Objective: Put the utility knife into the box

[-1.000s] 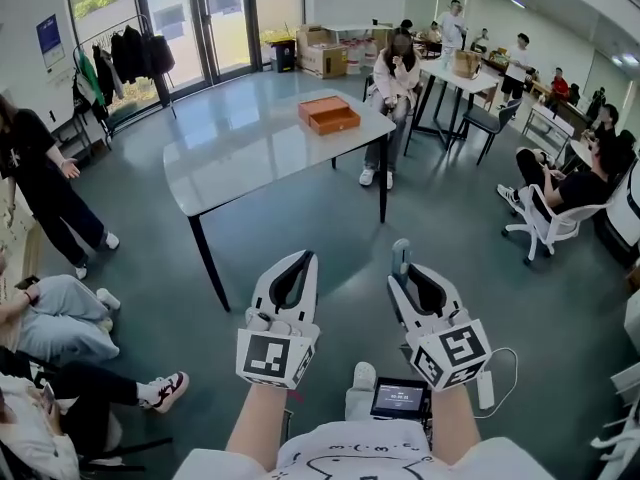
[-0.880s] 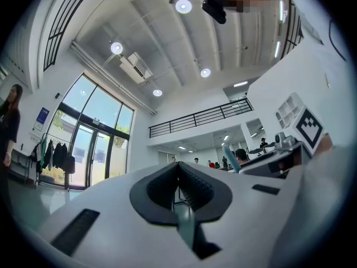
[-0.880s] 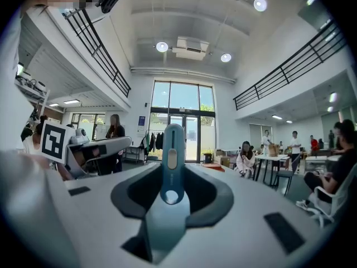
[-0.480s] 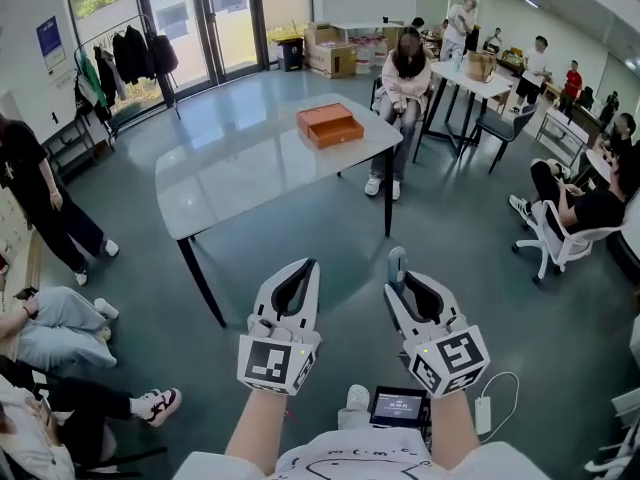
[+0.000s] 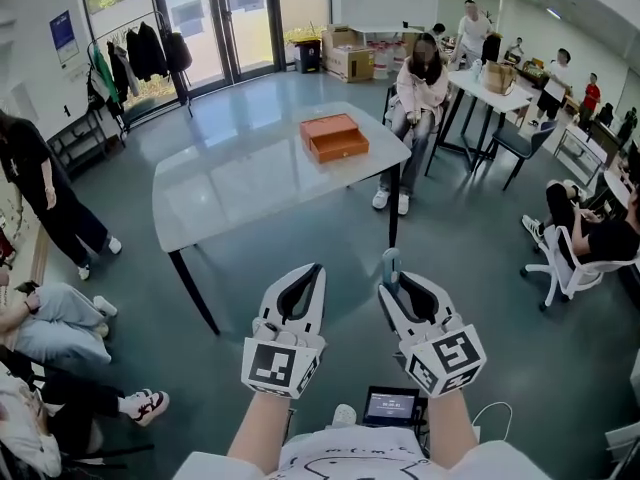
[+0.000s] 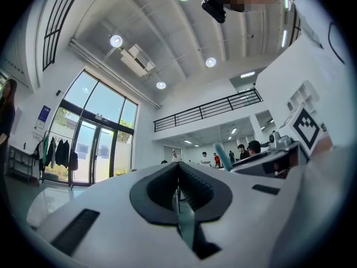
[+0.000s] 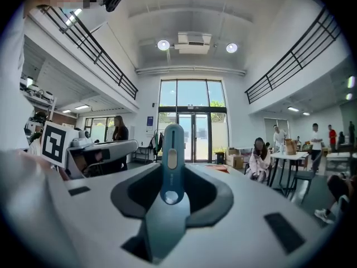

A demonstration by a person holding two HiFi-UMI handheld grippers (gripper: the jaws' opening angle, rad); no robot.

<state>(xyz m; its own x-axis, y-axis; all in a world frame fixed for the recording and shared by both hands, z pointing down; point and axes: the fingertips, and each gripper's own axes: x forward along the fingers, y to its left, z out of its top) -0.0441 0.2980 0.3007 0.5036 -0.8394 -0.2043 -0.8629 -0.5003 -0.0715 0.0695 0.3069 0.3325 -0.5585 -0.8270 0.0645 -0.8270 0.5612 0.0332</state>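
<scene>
R gripper clamped on utility knife; L gripper jaws together, empty.

Office hall: tables, seated people

grippers: two, left gripper and right gripper
marker cubes: two, one on each gripper
utility knife: one, teal
orange box: one
tables: two plainly seen, grey table and white table
cardboard boxes: at least two by the far wall, one more on the white table
people: at least eight around the room; the far ones are too small for a firm count
chairs: two made out, white chair and dark chair
small screen: one
</scene>
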